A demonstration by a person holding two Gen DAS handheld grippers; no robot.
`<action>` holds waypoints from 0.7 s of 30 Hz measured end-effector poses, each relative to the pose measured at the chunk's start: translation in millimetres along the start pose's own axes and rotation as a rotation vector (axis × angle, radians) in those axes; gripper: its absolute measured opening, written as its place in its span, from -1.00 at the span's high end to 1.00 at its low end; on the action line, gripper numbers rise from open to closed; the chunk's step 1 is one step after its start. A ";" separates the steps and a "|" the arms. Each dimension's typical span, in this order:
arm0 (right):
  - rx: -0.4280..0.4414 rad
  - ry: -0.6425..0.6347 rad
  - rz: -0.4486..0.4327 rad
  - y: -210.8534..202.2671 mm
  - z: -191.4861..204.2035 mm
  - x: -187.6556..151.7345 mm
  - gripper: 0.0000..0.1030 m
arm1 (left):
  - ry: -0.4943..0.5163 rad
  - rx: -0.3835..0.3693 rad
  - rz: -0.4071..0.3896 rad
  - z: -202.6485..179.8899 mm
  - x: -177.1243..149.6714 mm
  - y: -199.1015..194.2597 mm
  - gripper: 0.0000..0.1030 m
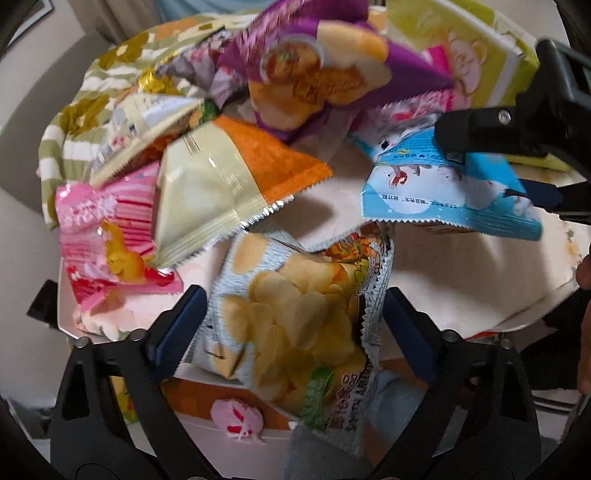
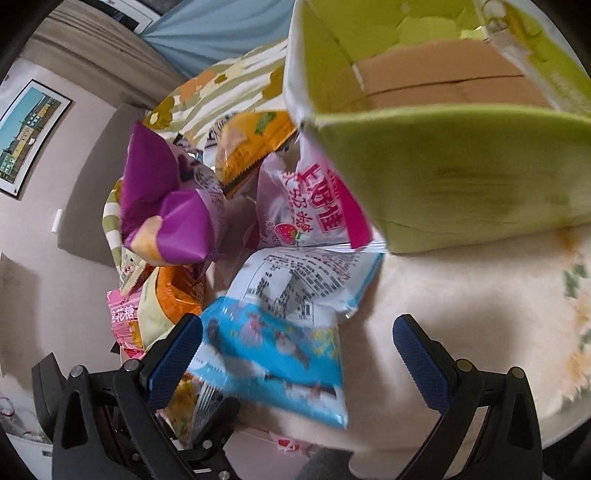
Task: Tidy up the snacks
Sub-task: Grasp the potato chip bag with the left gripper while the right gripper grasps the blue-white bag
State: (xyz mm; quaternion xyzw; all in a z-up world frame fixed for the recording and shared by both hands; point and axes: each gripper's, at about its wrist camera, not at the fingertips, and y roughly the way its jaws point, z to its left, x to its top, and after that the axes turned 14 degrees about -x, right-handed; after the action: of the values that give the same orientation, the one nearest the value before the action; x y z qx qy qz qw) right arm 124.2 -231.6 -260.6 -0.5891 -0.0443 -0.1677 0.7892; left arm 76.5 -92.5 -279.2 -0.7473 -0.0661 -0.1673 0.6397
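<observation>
1. The left gripper (image 1: 291, 328) is matte black plastic, with triangular cut-outs in its arms.
2. Round silver pivot screws sit behind the jaws.
3. Its fingers (image 1: 177, 332) carry textured dark blue pads.
4. The right gripper (image 2: 297, 358) matches: black frame, silver screws, blue ribbed pads (image 2: 173, 360).

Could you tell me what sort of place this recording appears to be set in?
Probably a home living room or bedroom: a framed picture of a townscape hangs on the plain wall, a blue curtain hangs behind, and a floral striped cloth lies under the snacks.
</observation>
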 end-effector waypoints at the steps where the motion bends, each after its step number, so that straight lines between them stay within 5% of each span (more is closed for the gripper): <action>1: 0.006 0.001 0.008 5.1 -0.5 1.8 -0.99 | -0.007 0.006 0.009 0.3 -0.2 3.4 -0.70; 11: 0.039 -0.022 0.007 18.9 11.5 13.3 -0.89 | -0.015 0.015 0.037 -2.7 2.4 7.7 -0.43; 21: 0.013 -0.029 0.008 20.0 7.1 10.1 -0.21 | 0.015 -0.031 0.043 9.7 3.7 -6.3 -0.38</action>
State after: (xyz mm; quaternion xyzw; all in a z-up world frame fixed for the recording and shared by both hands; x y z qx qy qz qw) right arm 140.9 -222.0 -274.0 -0.5864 -0.0543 -0.1556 0.7931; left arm 79.6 -82.3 -273.3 -0.7571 -0.0429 -0.1601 0.6320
